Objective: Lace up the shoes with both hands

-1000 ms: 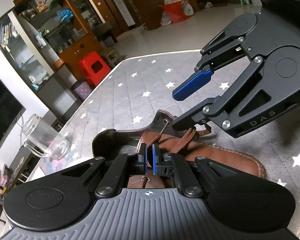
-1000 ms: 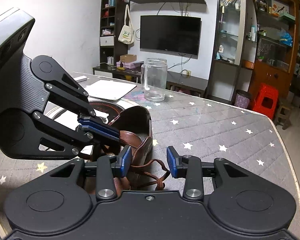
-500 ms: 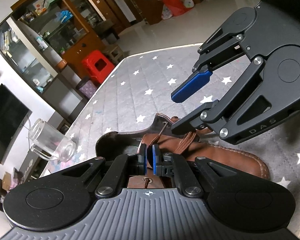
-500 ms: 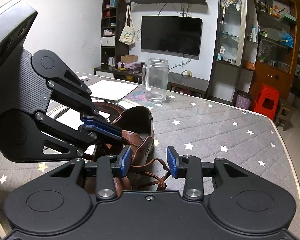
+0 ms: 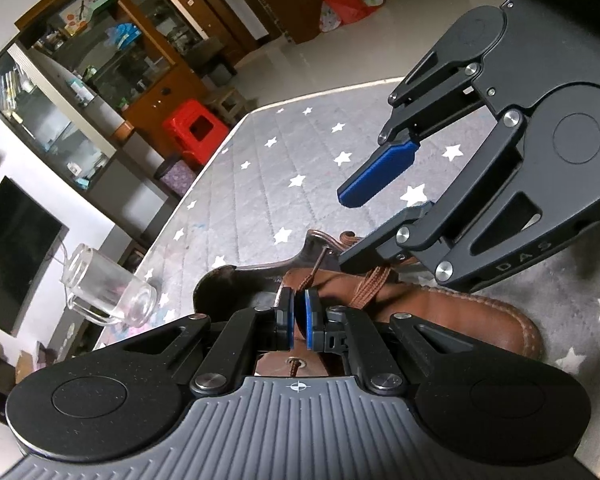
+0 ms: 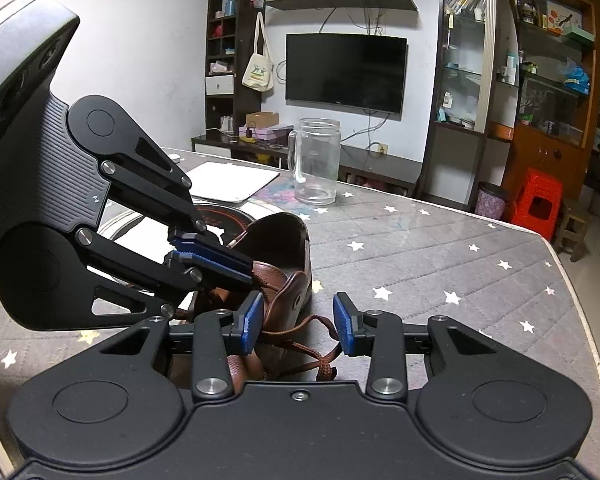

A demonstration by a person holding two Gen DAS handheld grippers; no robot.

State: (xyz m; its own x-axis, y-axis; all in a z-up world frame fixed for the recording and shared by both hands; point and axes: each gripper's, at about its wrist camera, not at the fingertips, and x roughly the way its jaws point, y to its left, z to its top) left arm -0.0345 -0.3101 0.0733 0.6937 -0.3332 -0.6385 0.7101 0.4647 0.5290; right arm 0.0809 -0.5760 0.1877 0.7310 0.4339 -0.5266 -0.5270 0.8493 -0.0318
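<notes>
A brown leather shoe (image 5: 452, 316) lies on the grey star-patterned tablecloth (image 5: 292, 148); it also shows in the right wrist view (image 6: 284, 280). My left gripper (image 5: 299, 316) is shut on the brown lace (image 5: 312, 276) over the shoe's tongue; it also shows in the right wrist view (image 6: 236, 266). My right gripper (image 6: 299, 322) is open, its pads either side of the shoe's eyelet flap and loose lace loops (image 6: 320, 356). In the left wrist view it (image 5: 380, 208) hovers just above the shoe's right side.
A clear glass mug (image 6: 316, 160) stands at the table's far edge; it also shows in the left wrist view (image 5: 108, 292). A white sheet (image 6: 232, 180) and a round dark mat (image 6: 228, 216) lie behind the shoe. A red stool (image 6: 540, 204) stands beyond the table.
Both grippers have shifted only slightly; the left stays shut on the lace and the right stays open over the shoe.
</notes>
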